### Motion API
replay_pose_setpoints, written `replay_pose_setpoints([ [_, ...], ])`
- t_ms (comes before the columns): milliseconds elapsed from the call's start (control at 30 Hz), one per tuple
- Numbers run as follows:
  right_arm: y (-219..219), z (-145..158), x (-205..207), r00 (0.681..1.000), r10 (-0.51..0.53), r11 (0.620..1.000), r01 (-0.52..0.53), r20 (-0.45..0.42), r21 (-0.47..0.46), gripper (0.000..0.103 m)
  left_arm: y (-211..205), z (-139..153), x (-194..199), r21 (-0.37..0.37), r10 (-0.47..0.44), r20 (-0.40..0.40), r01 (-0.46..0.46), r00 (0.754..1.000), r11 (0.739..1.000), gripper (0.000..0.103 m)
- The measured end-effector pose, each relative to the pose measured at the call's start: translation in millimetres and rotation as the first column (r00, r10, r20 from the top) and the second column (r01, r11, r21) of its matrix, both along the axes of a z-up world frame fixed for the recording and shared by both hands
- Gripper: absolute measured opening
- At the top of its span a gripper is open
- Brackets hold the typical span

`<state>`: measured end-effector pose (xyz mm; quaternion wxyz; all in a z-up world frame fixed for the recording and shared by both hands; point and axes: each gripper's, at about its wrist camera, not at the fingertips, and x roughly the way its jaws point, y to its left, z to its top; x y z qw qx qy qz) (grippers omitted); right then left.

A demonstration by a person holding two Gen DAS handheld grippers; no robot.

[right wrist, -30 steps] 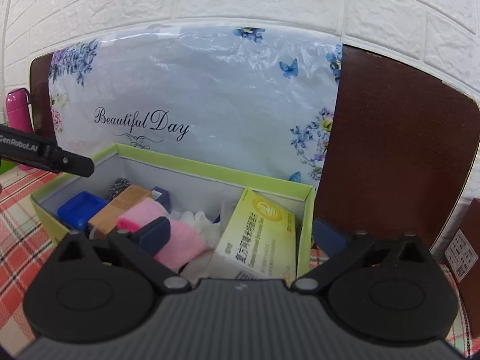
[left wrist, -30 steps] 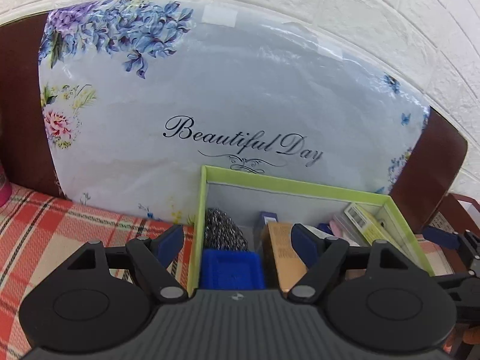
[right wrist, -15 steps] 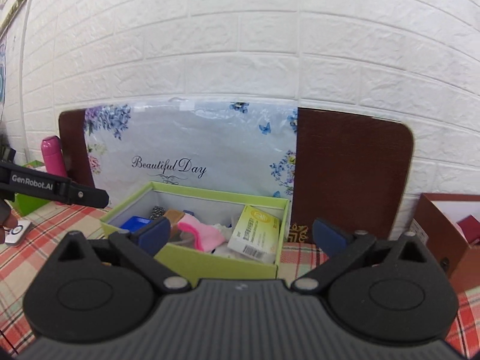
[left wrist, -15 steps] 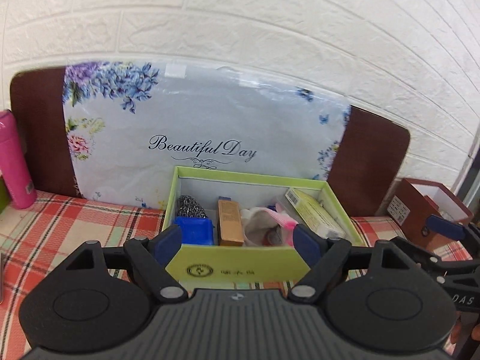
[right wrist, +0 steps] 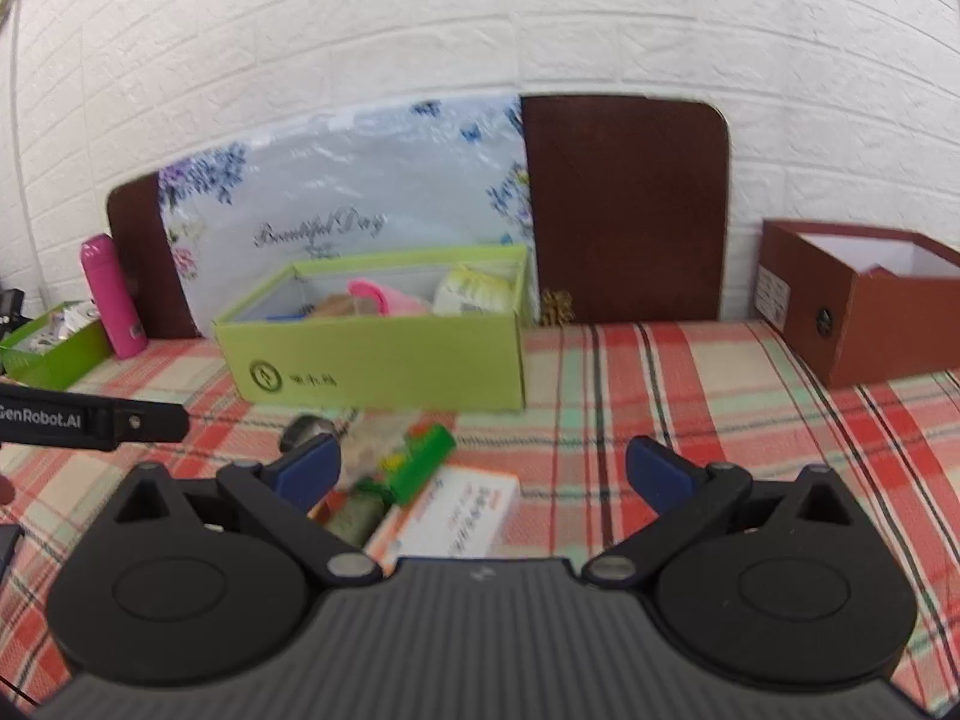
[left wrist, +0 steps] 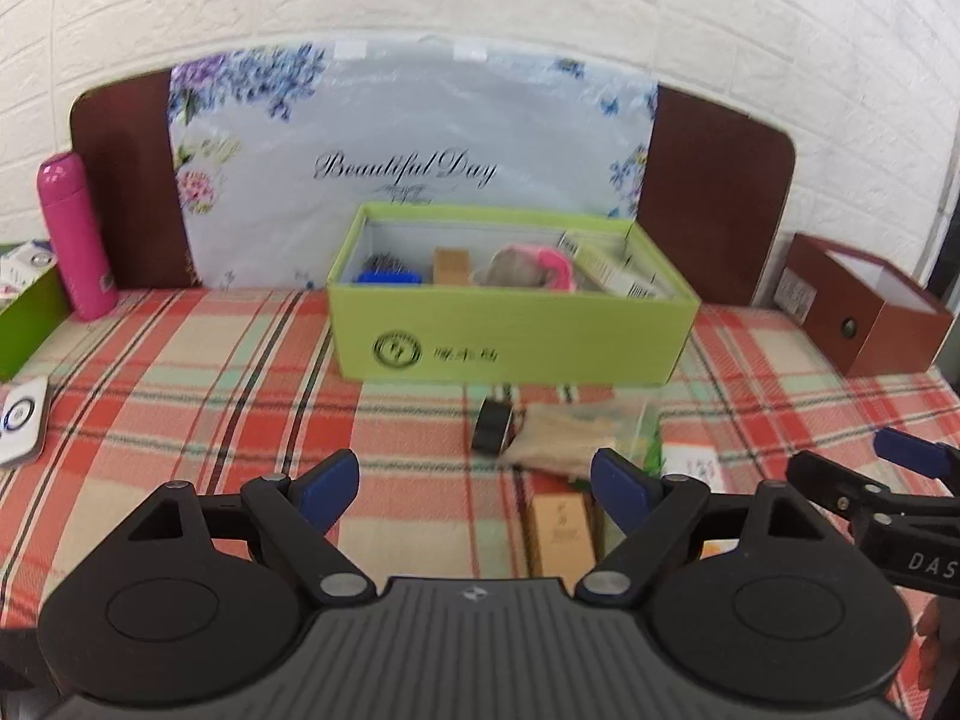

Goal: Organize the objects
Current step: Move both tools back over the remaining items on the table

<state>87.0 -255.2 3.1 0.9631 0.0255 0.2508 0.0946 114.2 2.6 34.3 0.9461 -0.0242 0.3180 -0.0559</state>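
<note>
Jaws of the left gripper (left wrist: 474, 489) are opening, empty, above the plaid counter (left wrist: 210, 396); that view shows a black clip (left wrist: 493, 432) before the green box (left wrist: 510, 333). Right gripper (right wrist: 483, 471), jaws wide and empty, alone shows a green tube (right wrist: 423, 462) on an orange-white carton (right wrist: 462, 513).

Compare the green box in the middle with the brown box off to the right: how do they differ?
The light green box stands centred at the flowered board, holding many items; the brown box sits apart at the right edge, and only a bit of something shows inside it. The green box is low and wide with a round logo on its front; the brown box looks taller and narrower, with a white label on its end. Both are open-topped and rest on the plaid cloth.
</note>
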Motion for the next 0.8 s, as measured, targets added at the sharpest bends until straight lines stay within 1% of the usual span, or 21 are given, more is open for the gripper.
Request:
replay_pose_setpoints([
  [67,-2,-11,-5,0.999,-0.019,1.000,0.019,-0.033,-0.007,0.103,1,-7,-1,0.011,0.008,-0.026,-0.008,1.000,1.000,0.088],
  [167,-5,-26,-11,0.996,-0.039,0.999,0.039,-0.080,0.000,0.103,2,-14,-3,0.015,0.019,-0.040,-0.019,0.999,1.000,0.088],
  [400,-4,-51,-17,0.986,-0.067,0.998,0.065,-0.150,-0.014,0.103,5,-29,-9,-0.013,-0.003,-0.076,0.002,0.997,1.000,0.088],
  [533,2,-56,-14,0.985,-0.052,0.999,0.051,-0.162,-0.009,0.103,6,-38,-12,-0.020,-0.022,-0.096,0.021,0.995,1.000,0.088],
  [667,16,-58,0,0.987,-0.014,1.000,0.013,-0.159,-0.009,0.103,8,-45,-15,-0.013,-0.031,-0.109,0.030,0.994,0.999,0.088],
  [733,26,-62,8,0.985,0.012,1.000,-0.016,-0.175,-0.020,0.103,10,-47,-16,-0.013,-0.027,-0.115,0.026,0.993,1.000,0.088],
  [800,36,-67,14,0.981,0.055,0.998,-0.061,-0.184,-0.028,0.091,14,-47,-17,-0.023,-0.024,-0.111,0.022,0.994,0.999,0.088],
])
